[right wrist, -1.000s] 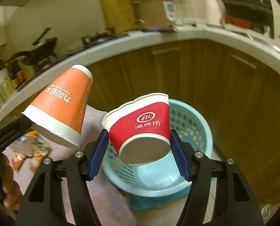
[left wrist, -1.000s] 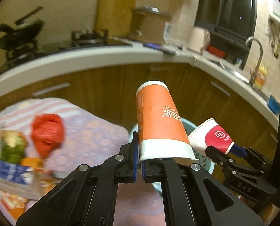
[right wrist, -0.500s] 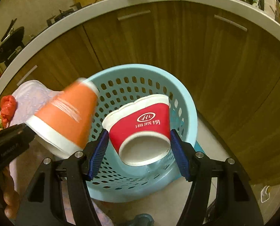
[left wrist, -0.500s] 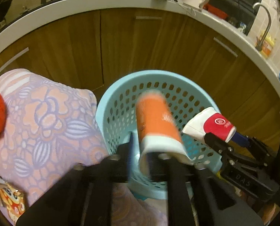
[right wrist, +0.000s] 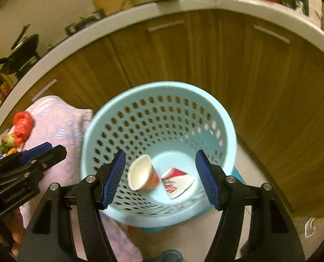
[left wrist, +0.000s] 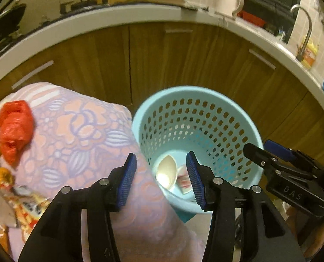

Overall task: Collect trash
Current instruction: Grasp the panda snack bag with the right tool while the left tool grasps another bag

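Left gripper (left wrist: 161, 175) and right gripper (right wrist: 159, 174): jaws open, empty; orange cup (right wrist: 142, 173) and red cup (right wrist: 176, 182) lie inside the blue basket (right wrist: 205, 100).

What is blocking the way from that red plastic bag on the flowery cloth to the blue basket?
Nothing visible. The crumpled red plastic bag lies on the floral cloth, and the open-topped light blue perforated plastic basket stands right beside the cloth's edge.
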Demonstrator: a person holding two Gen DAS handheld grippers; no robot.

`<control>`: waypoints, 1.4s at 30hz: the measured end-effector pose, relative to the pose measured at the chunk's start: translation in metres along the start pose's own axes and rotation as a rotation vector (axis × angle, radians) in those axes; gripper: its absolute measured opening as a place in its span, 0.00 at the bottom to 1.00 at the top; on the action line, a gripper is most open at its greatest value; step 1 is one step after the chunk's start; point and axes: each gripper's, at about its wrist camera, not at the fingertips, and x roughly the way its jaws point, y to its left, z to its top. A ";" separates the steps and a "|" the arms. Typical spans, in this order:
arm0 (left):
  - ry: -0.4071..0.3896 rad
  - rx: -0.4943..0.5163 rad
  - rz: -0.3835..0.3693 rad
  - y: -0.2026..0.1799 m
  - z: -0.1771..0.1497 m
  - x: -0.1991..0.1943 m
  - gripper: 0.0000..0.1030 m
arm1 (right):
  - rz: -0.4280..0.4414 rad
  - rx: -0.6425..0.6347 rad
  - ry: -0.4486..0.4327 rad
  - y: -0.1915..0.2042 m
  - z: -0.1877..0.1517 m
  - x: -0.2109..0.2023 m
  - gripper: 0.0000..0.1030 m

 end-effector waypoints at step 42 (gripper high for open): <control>-0.065 -0.391 0.244 0.234 -0.128 -0.133 0.68 | 0.244 -0.358 0.143 0.262 -0.085 0.008 0.64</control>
